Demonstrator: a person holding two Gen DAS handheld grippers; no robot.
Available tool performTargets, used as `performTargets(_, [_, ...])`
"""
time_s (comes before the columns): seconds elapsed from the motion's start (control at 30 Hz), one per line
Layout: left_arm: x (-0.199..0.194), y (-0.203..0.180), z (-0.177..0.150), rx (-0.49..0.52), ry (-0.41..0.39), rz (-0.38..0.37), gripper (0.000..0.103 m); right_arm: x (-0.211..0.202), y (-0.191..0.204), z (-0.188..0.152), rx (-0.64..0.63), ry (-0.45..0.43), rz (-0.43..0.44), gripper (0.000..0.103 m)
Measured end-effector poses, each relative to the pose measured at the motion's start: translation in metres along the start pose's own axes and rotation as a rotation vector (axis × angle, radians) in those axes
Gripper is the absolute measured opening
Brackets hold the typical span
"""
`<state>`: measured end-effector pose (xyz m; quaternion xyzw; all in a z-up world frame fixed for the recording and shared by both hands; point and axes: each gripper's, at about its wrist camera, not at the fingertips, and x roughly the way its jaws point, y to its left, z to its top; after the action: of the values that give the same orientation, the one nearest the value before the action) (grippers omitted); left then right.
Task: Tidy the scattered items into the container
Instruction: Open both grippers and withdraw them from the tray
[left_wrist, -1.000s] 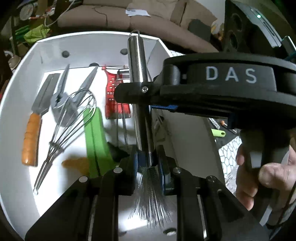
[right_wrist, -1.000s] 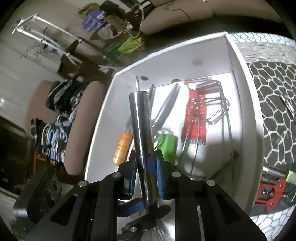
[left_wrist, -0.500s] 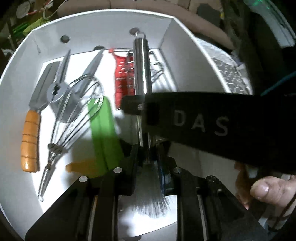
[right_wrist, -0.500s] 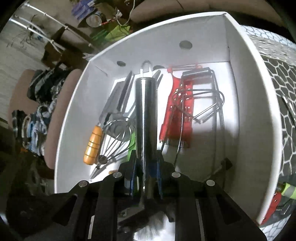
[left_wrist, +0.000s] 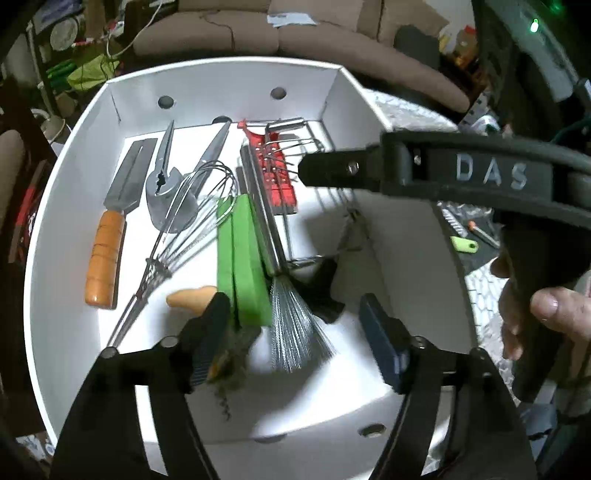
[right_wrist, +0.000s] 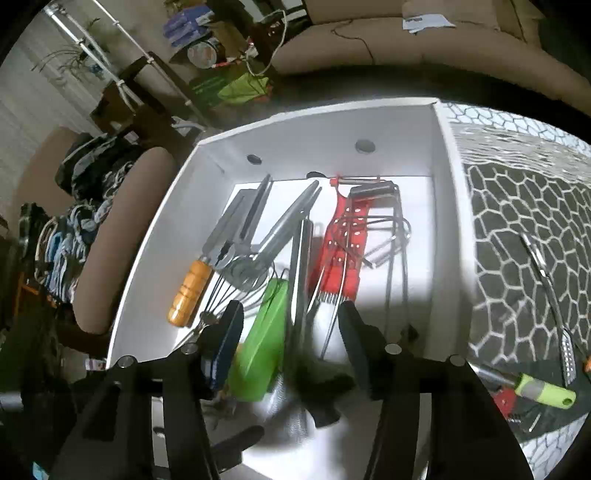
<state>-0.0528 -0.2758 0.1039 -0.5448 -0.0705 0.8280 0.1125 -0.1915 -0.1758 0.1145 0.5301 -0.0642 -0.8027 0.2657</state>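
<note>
Box (left_wrist: 66, 206), white: whisk (left_wrist: 192, 214), knife (left_wrist: 110, 236), pliers (left_wrist: 166, 184), green block (left_wrist: 240, 266), red grater (left_wrist: 277, 173) and wire brush (left_wrist: 273, 240) are contained; the brush is lying beside the block, bristles toward the near wall.

Left gripper (left_wrist: 291, 332): jaws opening, nothing gripped; the brush is released below them.

Right gripper (right_wrist: 291, 332): jaws opening, nothing gripped.

Desk (right_wrist: 517, 240): green-handled tool (right_wrist: 543, 389) and tongs (right_wrist: 546, 280) are left outside.

Risks: bristles may be snagged by withdrawing jaws; stacked items may be shifted; the two grippers, held close together, may be knocked.
</note>
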Motion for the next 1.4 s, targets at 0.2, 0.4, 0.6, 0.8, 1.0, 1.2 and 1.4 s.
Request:
performTargets(0.2, [-0.013, -0.002, 0.001, 0.016, -0.011, 0.042, 0.082, -0.017, 0.013, -0.023, -0.047, 0.009, -0.033, 0.069])
performTargets(0.4, [-0.035, -0.002, -0.017, 0.009, -0.070, 0.068, 0.103, -0.043, 0.027, -0.054, -0.123, -0.018, -0.063, 0.103])
performTargets(0.6, [-0.059, -0.013, -0.048, 0.010, -0.100, 0.075, 0.103, -0.070, 0.035, -0.084, -0.157, -0.061, -0.092, 0.103])
performTargets(0.8, [-0.072, -0.022, -0.076, -0.016, -0.114, 0.067, 0.103, -0.092, 0.038, -0.113, -0.149, -0.072, -0.089, 0.103])
performTargets(1.0, [-0.088, -0.038, -0.099, -0.012, -0.148, 0.077, 0.103, -0.114, 0.039, -0.139, -0.143, -0.092, -0.089, 0.103])
performTargets(1.2, [-0.098, -0.061, -0.116, 0.009, -0.174, 0.066, 0.103, -0.134, 0.037, -0.163, -0.148, -0.114, -0.099, 0.103])
performTargets(1.4, [-0.094, -0.086, -0.131, 0.030, -0.168, 0.053, 0.103, -0.152, 0.028, -0.188, -0.154, -0.130, -0.117, 0.103])
